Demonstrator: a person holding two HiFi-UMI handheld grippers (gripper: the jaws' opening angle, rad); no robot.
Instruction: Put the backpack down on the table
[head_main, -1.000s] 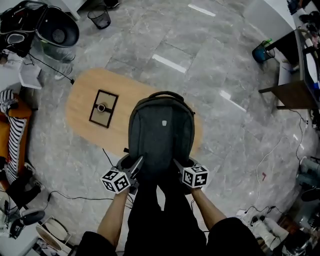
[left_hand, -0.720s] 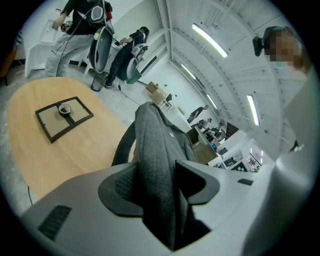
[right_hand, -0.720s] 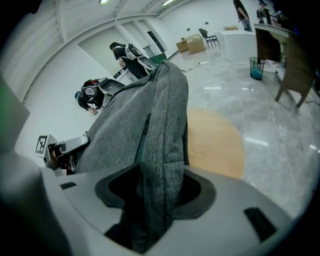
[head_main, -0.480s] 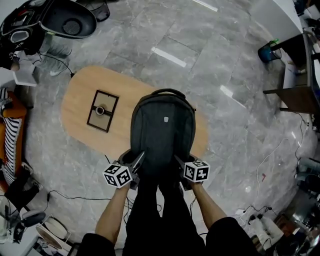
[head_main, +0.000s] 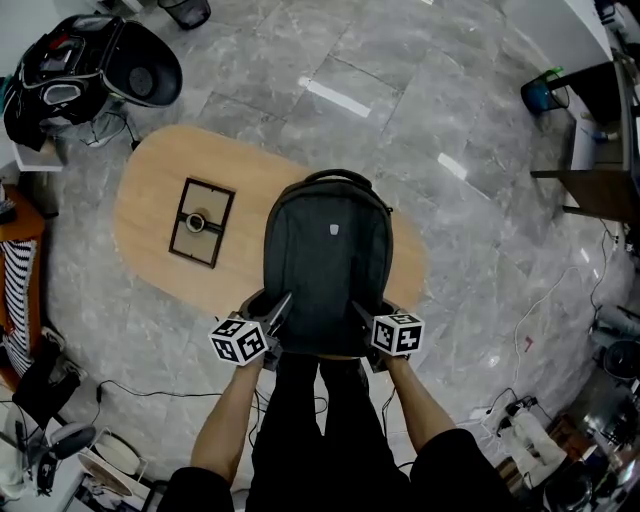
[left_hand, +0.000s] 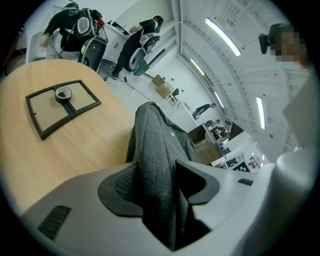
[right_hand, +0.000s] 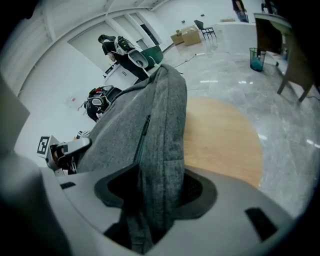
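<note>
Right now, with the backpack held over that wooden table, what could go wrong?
1. The backpack has its bottom end at the near edge of the table; released there, it might slide off toward the person.
2. The left gripper and right gripper each pinch only a fold of fabric at its lower sides, so it could slip.
3. If it tips left, it may hit the black frame lying beside it.

A: What's the person got on?
B: Blk trousers (head_main: 300, 440), blk top (head_main: 470, 478). Forearms bare.
A: And the tools?
B: Left gripper (head_main: 281, 303) & right gripper (head_main: 357, 309): lt-grey moulded shells, dark dimpled pads (left_hand: 121, 186).
A: Markings?
B: Left cube (head_main: 238, 341) & right cube (head_main: 398, 334), both white w/ blk square markers.
</note>
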